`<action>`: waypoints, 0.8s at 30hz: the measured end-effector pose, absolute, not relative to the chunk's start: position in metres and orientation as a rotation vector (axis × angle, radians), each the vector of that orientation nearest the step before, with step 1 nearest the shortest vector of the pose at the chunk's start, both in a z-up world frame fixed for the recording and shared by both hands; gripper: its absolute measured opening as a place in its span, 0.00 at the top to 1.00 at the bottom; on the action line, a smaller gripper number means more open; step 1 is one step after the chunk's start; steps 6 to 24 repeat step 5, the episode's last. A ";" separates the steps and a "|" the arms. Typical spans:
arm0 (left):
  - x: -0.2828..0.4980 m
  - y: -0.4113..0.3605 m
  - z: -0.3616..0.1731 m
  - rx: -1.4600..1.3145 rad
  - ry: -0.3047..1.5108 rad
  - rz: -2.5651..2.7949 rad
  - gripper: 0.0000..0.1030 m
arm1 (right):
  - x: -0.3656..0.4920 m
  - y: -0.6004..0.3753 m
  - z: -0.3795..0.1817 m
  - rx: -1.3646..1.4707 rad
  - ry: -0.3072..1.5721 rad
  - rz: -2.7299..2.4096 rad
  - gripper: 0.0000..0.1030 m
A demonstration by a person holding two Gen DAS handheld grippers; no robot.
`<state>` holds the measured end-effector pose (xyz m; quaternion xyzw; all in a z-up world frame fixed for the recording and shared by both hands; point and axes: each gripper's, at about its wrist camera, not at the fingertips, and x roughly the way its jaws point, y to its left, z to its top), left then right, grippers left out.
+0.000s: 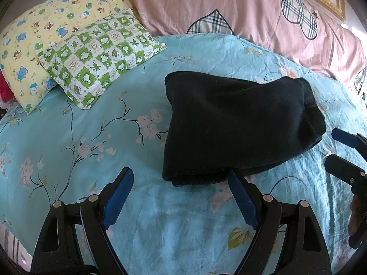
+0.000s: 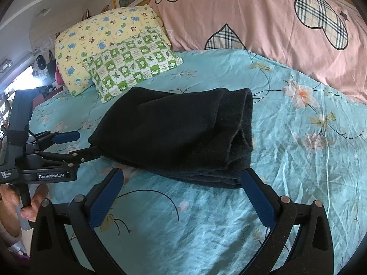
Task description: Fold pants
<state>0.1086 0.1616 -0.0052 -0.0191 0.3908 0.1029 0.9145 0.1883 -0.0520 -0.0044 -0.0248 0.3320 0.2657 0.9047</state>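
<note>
The black pants [image 1: 236,126] lie folded into a thick stack on the turquoise flowered bed sheet [image 1: 114,137]; they also show in the right wrist view [image 2: 176,133]. My left gripper [image 1: 181,178] is open and empty, just in front of the stack's near edge, its right fingertip touching that edge. It also shows at the left of the right wrist view [image 2: 86,142]. My right gripper [image 2: 182,176] is open and empty, at the stack's near edge. It shows at the right edge of the left wrist view [image 1: 332,146].
A yellow cartoon pillow [image 1: 45,36] and a green checked pillow [image 1: 98,57] lie at the back left. A pink quilt with plaid hearts [image 1: 240,6] runs along the back and right. The bed sheet [image 2: 298,160] spreads around the pants.
</note>
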 end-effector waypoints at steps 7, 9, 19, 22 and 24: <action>0.108 0.159 0.003 -0.043 0.783 0.203 0.18 | 0.188 -0.055 -0.002 -0.040 0.681 0.537 0.01; 0.108 0.159 0.003 -0.043 0.783 0.203 0.18 | 0.188 -0.055 -0.002 -0.040 0.681 0.537 0.01; 0.108 0.159 0.003 -0.043 0.783 0.203 0.18 | 0.188 -0.055 -0.002 -0.040 0.681 0.537 0.01; 0.108 0.159 0.003 -0.043 0.783 0.203 0.18 | 0.188 -0.055 -0.002 -0.040 0.681 0.537 0.01; 0.108 0.159 0.003 -0.043 0.783 0.203 0.18 | 0.188 -0.055 -0.002 -0.040 0.681 0.537 0.01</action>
